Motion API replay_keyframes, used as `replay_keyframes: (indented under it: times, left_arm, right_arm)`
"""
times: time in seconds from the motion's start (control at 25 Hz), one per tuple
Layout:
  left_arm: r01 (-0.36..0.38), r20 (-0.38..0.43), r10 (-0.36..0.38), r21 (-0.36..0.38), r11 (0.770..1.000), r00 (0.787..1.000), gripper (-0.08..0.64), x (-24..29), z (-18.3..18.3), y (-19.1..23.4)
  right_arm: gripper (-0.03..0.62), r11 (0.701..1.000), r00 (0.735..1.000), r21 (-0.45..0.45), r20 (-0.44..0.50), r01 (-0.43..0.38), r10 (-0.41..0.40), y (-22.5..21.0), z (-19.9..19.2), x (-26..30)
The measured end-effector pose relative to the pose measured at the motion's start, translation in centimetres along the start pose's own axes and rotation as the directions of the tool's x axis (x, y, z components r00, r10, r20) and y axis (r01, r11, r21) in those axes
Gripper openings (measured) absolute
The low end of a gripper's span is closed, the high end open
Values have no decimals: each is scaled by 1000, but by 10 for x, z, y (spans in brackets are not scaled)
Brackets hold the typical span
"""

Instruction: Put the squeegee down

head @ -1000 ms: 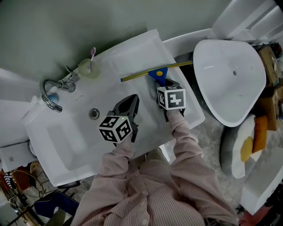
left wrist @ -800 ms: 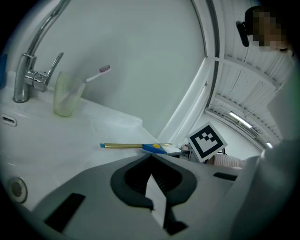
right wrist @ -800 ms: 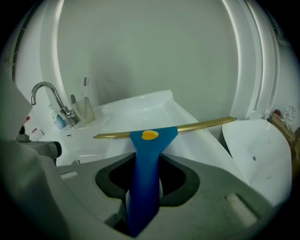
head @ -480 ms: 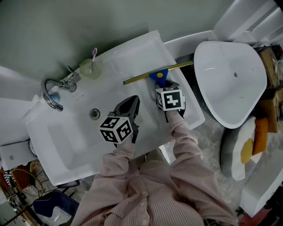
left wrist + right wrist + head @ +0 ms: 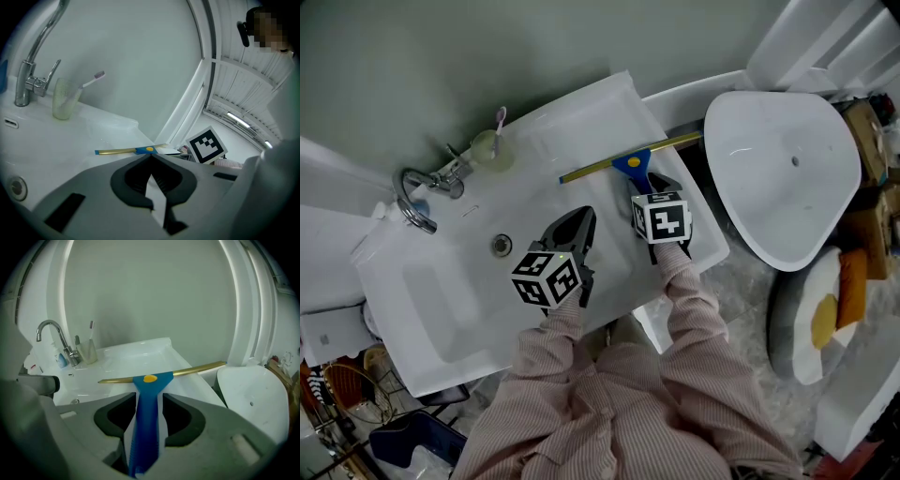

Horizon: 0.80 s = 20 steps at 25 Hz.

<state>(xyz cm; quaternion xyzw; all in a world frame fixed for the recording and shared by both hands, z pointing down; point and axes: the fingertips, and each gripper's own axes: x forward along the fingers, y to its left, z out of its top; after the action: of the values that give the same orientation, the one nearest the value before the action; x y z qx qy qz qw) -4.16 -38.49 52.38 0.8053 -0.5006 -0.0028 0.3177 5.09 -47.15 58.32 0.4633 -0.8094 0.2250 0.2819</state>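
The squeegee (image 5: 633, 163), with a blue handle and a long brass-coloured blade, lies across the right rear part of the white sink (image 5: 441, 291), its blade end reaching past the sink's right edge. My right gripper (image 5: 645, 187) stands around the blue handle (image 5: 147, 418). Its jaws are opening, and a thin gap shows on each side of the handle. The blade (image 5: 187, 370) rests on the sink's surface ahead of the jaws. My left gripper (image 5: 577, 221) hovers over the basin, shut and holding nothing. The left gripper view shows the squeegee (image 5: 131, 150) just beyond the left gripper (image 5: 150, 159).
A chrome faucet (image 5: 417, 192) and a cup holding a toothbrush (image 5: 490, 145) stand at the sink's back left. The drain (image 5: 501, 245) lies in the basin. A white toilet (image 5: 778, 169) stands close to the right of the sink. Clutter lies on the floor around.
Both grippers and the squeegee keep nearly the same places on the sink. Only the head view has shifted a little.
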Motion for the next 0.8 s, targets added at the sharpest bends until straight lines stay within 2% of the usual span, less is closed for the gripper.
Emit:
replay_keyframes:
  times: [0.32, 0.52, 0.8]
  left_arm:
    - [28, 27, -28, 19, 999, 999, 2, -19, 0, -20]
    - [48, 54, -51, 44, 998, 997, 2, -34, 6, -36]
    - [80, 87, -89, 109, 991, 992, 2, -59, 18, -57]
  right_arm:
    - [160, 1000, 987, 14, 160, 15, -17, 3, 15, -43]
    - [134, 999, 976, 25, 216, -29, 23, 16, 13, -72]
    - [17, 997, 962, 2, 263, -80, 77, 34, 9, -108]
